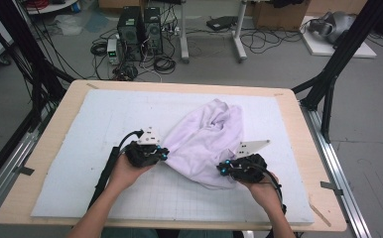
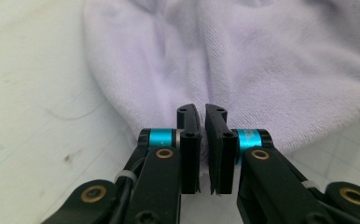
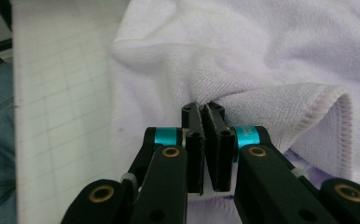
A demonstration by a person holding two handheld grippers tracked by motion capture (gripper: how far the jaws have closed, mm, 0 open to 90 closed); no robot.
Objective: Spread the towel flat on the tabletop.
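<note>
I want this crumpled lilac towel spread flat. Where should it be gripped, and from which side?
Grip the towel at its near edge, one hold at each end, coming in level from the person's side. The stitched hem lies there; both tongs, left and right, already pinch it.

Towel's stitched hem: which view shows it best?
The right gripper view: the towel folds over beside the right gripper, and the hem stitching is sharp and near. The left gripper view shows plain pile around the left gripper, no hem. The high view shows the whole crumpled towel, too far off for stitches.
</note>
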